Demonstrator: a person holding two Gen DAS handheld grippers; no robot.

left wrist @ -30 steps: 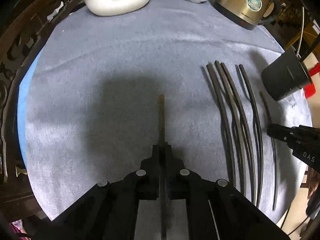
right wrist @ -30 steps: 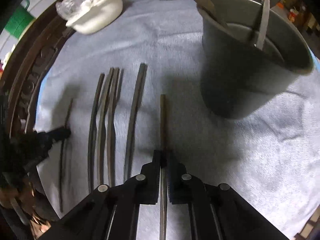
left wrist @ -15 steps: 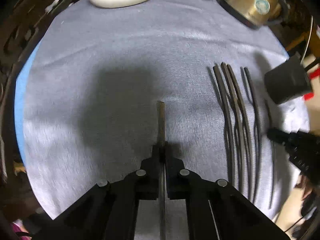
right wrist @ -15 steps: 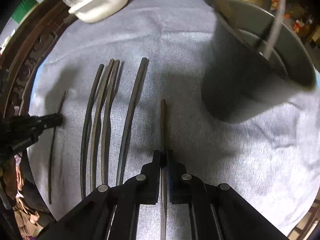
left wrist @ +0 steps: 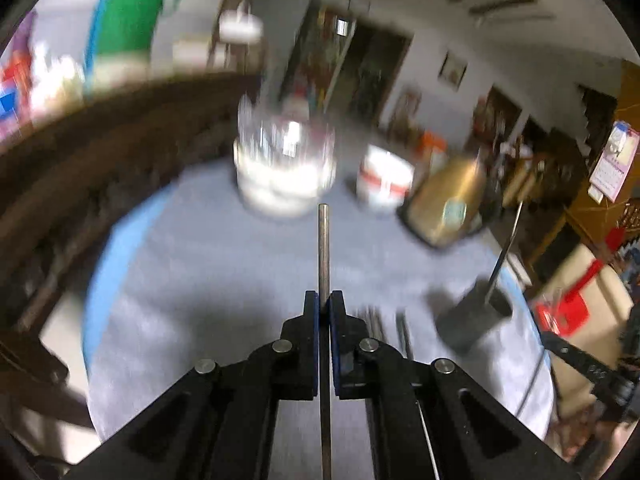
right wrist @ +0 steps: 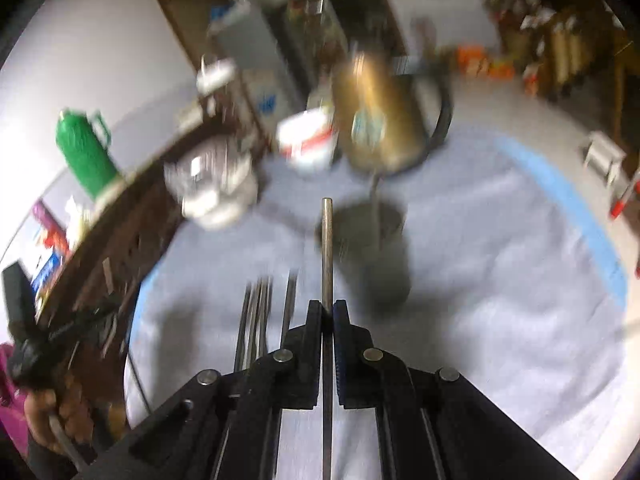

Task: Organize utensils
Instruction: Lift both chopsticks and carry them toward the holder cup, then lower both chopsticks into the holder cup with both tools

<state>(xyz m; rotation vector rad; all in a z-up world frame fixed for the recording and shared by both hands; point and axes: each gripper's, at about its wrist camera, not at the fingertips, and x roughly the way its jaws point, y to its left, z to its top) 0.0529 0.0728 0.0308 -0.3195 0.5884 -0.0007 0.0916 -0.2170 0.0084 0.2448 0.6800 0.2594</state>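
While both views blur: left gripper (left wrist: 324, 304) and right gripper (right wrist: 327, 312) each clamped on one chopstick (left wrist: 323, 248) (right wrist: 327, 248), raised off cloth. One utensil in holder (right wrist: 380, 256) — approx. five more (right wrist: 260, 316) left lying beside it.

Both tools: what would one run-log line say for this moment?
left tool: shut on chopstick | right tool: shut on second chopstick | dark holder: upright on cloth, utensil inside | loose chopsticks: on cloth

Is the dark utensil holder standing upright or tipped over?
Upright. The dark utensil holder stands on the grey cloth with its open mouth upward and one utensil sticking up from it.
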